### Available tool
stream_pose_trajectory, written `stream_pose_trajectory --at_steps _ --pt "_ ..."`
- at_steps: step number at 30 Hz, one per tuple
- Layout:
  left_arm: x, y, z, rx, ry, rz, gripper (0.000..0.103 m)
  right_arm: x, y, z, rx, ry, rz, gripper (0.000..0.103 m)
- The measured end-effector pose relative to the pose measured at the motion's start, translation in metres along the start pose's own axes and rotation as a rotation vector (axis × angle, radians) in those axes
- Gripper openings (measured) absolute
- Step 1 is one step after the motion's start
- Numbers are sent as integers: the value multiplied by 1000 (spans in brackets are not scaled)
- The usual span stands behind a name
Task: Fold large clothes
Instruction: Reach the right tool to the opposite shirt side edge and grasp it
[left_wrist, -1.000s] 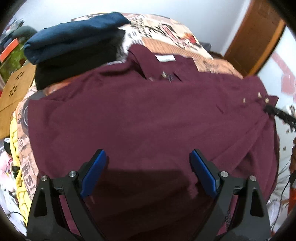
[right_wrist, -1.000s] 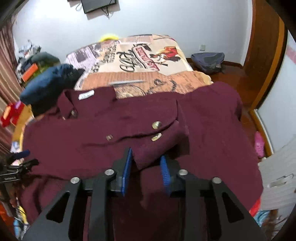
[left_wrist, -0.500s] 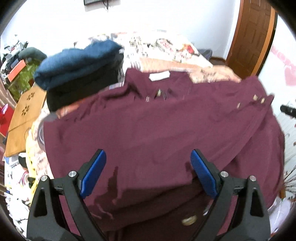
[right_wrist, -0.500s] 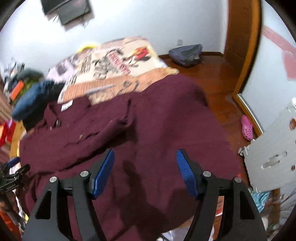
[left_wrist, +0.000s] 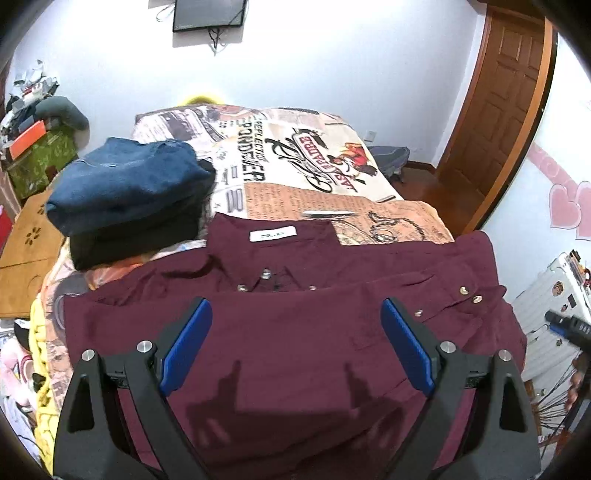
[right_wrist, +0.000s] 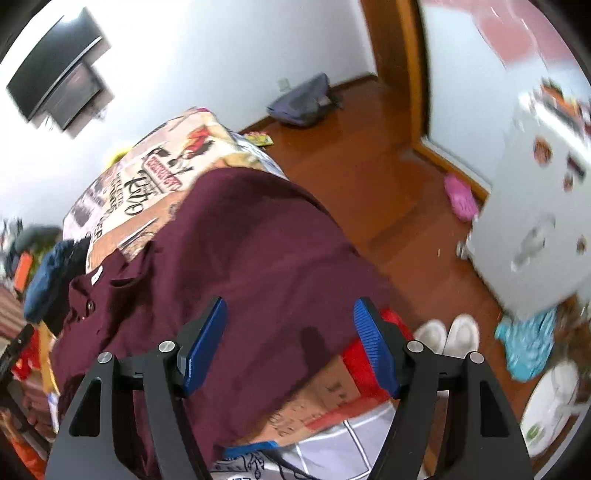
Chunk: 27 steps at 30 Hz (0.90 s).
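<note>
White-walled bedroom, bed (left_wrist: 406, 218) under a comic-print cover, brown panelled wooden door (left_wrist: 495, 110) at right, dark flat screen (left_wrist: 208, 14) high on the wall.

Left wrist view: large maroon button-up shirt (left_wrist: 295, 332) spread flat across the near end of the bed, collar w/ white label (left_wrist: 272, 234) pointing away, metal snaps along the sleeve cuff at right. Folded navy-blue garment (left_wrist: 125, 184) stacked on a folded black garment (left_wrist: 133, 240) at the bed's left side, just beyond the shirt's shoulder. Left gripper (left_wrist: 295, 347) hovering above the shirt's midsection, blue pads wide apart, nothing between them — only its shadow on the fabric. Tip of the other black tool at the far right edge, beside the cuff.

Right wrist view: blurred and tilted. Same maroon shirt (right_wrist: 240, 277) draped over the bed corner, hem hanging down over a brown cardboard box (right_wrist: 317, 402). Right gripper (right_wrist: 290, 343) released, jaws having just been opening, blue pads apart w/ no cloth between — shirt lying below them. Reddish wooden floor (right_wrist: 388, 206) beyond, w/ a grey backpack (right_wrist: 303, 99) by the wall, a pink clog (right_wrist: 460, 195), a pair of white slippers (right_wrist: 447, 334), turquoise cloth (right_wrist: 528, 343) and a white suitcase w/ stickers (right_wrist: 535, 221) at right.
</note>
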<state>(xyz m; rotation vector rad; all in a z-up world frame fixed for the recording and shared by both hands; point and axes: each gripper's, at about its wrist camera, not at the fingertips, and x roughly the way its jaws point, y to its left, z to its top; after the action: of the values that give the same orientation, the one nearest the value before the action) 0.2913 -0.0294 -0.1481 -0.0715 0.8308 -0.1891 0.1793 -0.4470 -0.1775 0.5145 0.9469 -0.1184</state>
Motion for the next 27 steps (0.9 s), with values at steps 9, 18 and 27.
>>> stream_pose_trajectory --at_steps 9,18,27 --pt "28 -22 -11 43 78 5 93 49 -53 -14 260 124 150 68" --pt "36 -20 -20 46 103 19 93 74 -56 -3 300 79 161 64" --pt "31 -10 -23 30 85 18 93 61 -44 9 279 -11 100 11"
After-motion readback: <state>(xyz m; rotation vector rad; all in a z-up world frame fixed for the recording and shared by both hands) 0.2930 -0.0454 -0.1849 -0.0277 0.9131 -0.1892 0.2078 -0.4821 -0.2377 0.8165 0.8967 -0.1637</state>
